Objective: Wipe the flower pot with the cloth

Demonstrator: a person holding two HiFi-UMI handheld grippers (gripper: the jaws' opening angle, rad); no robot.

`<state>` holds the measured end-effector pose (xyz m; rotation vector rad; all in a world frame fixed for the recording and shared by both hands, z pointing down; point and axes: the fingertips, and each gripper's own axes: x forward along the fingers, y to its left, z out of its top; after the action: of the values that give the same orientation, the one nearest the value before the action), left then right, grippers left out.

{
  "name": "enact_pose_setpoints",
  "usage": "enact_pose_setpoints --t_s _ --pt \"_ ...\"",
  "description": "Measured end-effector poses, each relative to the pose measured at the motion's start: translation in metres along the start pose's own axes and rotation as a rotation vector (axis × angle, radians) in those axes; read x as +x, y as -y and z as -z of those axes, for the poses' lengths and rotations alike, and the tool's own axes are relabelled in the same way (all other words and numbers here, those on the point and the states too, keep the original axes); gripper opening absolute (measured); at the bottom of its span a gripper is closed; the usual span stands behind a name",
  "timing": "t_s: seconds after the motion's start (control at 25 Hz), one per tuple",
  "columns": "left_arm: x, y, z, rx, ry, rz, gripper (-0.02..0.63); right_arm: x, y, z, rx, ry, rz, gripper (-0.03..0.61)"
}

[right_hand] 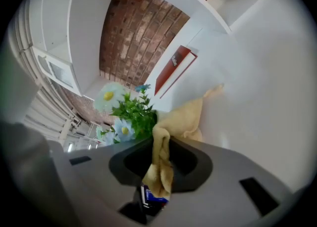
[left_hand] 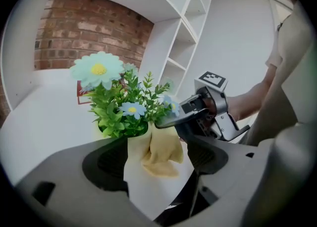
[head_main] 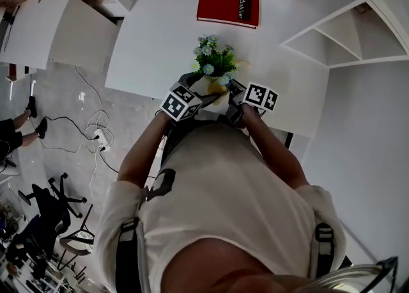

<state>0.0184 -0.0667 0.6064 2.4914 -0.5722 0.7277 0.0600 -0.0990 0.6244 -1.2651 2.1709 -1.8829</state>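
Flower pot (left_hand: 143,191): white, tapered, blue daisies and green foliage; clamped in left hand-held gripper (left_hand: 156,159) at the surface's (head_main: 160,36) near edge. Cloth (right_hand: 185,119): yellow, crumpled, pinched by right hand-held gripper (right_hand: 161,164), lying against pot wall.

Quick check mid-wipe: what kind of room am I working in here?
Probably an office or studio-type workroom. A white table with a red book stands beside white shelves and a brick wall, and there are office chairs and loose cables on the grey floor.
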Motion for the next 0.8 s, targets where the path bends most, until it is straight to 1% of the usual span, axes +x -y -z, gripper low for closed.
enact_pose_setpoints --t_s 0.08,0.16,0.2,0.28,0.36,0.44,0.48,0.56,0.64,0.72,0.8 --pt "-0.009 -0.011 0.002 -0.008 -0.005 -0.005 0.368 0.004 0.017 0.007 -0.012 -0.035 0.06 0.094" --pt "-0.023 -0.032 0.004 -0.004 -0.013 -0.047 0.368 0.007 0.029 0.011 -0.032 -0.059 0.103 0.094" --pt "-0.03 -0.044 0.005 -0.004 -0.016 -0.07 0.368 0.007 0.033 0.012 -0.032 -0.06 0.106 0.094" --pt "-0.04 -0.061 0.004 0.009 -0.025 -0.103 0.368 0.007 0.036 0.014 -0.022 -0.056 0.1 0.094" --pt "-0.042 -0.069 0.001 0.053 -0.052 -0.113 0.368 0.006 0.036 0.016 -0.022 -0.058 0.1 0.094" --pt "-0.034 -0.071 0.002 0.101 -0.087 -0.098 0.368 0.006 0.036 0.017 -0.028 -0.065 0.108 0.094" --pt "-0.028 -0.07 0.001 0.11 -0.095 -0.082 0.368 0.005 0.034 0.017 -0.033 -0.069 0.112 0.094" --pt "-0.017 -0.065 -0.002 0.1 -0.086 -0.052 0.368 0.004 0.027 0.015 -0.039 -0.071 0.107 0.094" --pt "-0.01 -0.06 -0.004 0.097 -0.072 -0.041 0.368 0.003 0.013 0.011 -0.039 -0.064 0.075 0.094" --pt "-0.005 -0.056 -0.004 0.106 -0.064 -0.052 0.368 0.001 -0.001 0.006 -0.035 -0.053 0.041 0.094" --pt "-0.003 -0.052 -0.005 0.098 -0.05 -0.067 0.368 -0.003 -0.012 -0.001 -0.033 -0.036 0.022 0.094"
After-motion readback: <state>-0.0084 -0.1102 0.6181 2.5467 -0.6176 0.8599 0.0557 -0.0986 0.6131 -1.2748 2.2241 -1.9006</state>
